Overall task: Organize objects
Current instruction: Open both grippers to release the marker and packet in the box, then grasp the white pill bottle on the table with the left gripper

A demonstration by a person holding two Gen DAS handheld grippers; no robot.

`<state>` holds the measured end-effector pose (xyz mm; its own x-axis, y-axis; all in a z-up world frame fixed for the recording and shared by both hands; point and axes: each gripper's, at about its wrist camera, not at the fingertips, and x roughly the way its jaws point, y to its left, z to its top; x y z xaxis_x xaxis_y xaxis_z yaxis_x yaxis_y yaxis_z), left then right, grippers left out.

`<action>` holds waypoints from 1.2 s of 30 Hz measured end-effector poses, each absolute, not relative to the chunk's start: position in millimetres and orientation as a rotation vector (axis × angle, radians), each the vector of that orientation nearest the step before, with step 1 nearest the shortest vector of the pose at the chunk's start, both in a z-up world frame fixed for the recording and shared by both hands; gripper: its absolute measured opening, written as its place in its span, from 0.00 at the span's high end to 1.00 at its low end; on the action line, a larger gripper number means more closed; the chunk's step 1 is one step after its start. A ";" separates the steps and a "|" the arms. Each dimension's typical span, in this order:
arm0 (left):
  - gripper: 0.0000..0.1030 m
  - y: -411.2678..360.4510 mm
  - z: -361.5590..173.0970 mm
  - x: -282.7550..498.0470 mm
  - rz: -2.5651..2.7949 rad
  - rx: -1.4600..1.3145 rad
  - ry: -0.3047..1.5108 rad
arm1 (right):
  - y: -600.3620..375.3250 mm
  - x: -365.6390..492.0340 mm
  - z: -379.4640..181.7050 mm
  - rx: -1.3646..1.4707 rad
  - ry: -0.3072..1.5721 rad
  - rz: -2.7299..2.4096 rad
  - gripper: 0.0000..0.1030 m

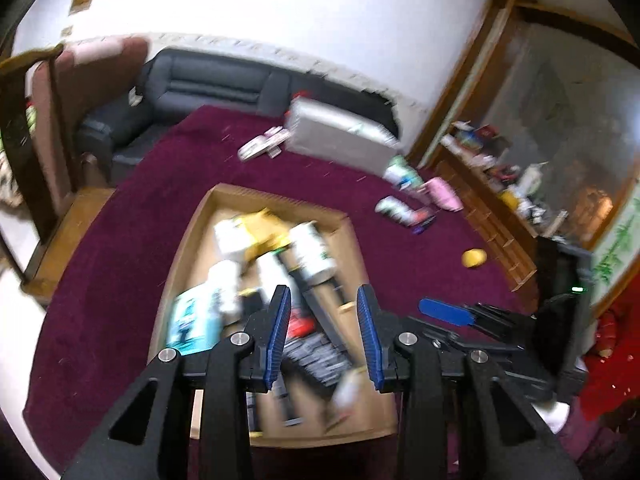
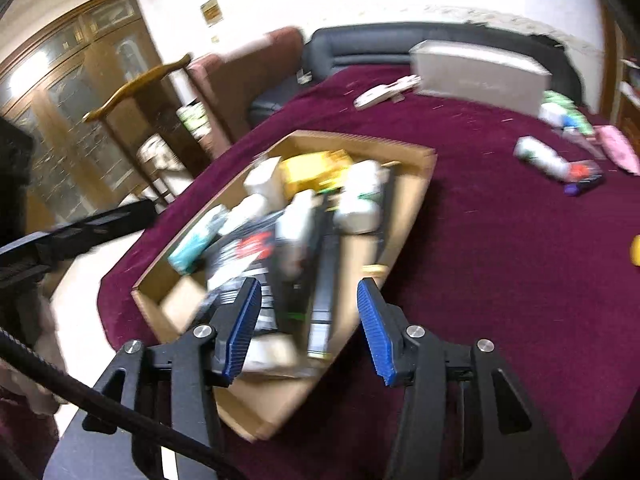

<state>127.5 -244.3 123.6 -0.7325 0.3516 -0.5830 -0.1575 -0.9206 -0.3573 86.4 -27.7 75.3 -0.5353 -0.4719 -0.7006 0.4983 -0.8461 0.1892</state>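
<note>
Cardboard box point(image 1: 340, 220) full; left gripper point(image 1: 324, 320) and right gripper point(image 2: 308, 312) released, empty. Yellow ball point(image 1: 474, 258) whole only in left view.

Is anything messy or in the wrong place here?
Yes. The cardboard box is crammed with bottles and packets lying every which way. Away from it, a yellow ball and several bottles lie scattered on the maroon cloth, not yet put away.

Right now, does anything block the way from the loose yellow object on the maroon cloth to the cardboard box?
Nothing visible does. The yellow object lies alone on the maroon cloth, to the right of the cardboard box, with only bare cloth between them. The box is open-topped but already crowded. Both the left gripper and right gripper are open and empty.
</note>
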 end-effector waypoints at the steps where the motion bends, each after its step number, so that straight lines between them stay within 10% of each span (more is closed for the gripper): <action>1: 0.70 -236.3 130.5 129.5 2.655 -0.949 -0.400 | -17.0 86.8 81.8 1.047 0.076 -2.396 0.53; 4: 0.55 -208.2 151.4 133.2 2.625 -0.879 -0.366 | 24.8 83.2 111.9 0.992 0.248 -2.568 0.53; 12: 0.54 -147.1 228.7 119.8 2.458 -0.728 -0.426 | 161.3 58.6 245.5 0.922 0.261 -2.897 0.51; 20: 0.36 -92.8 322.2 63.8 2.531 -0.583 -0.332 | 211.9 10.9 341.3 0.936 0.244 -3.033 0.23; 36: 0.32 -77.7 158.7 -56.5 2.350 -1.118 -0.490 | 218.7 -140.3 95.2 1.496 -0.537 -2.514 0.43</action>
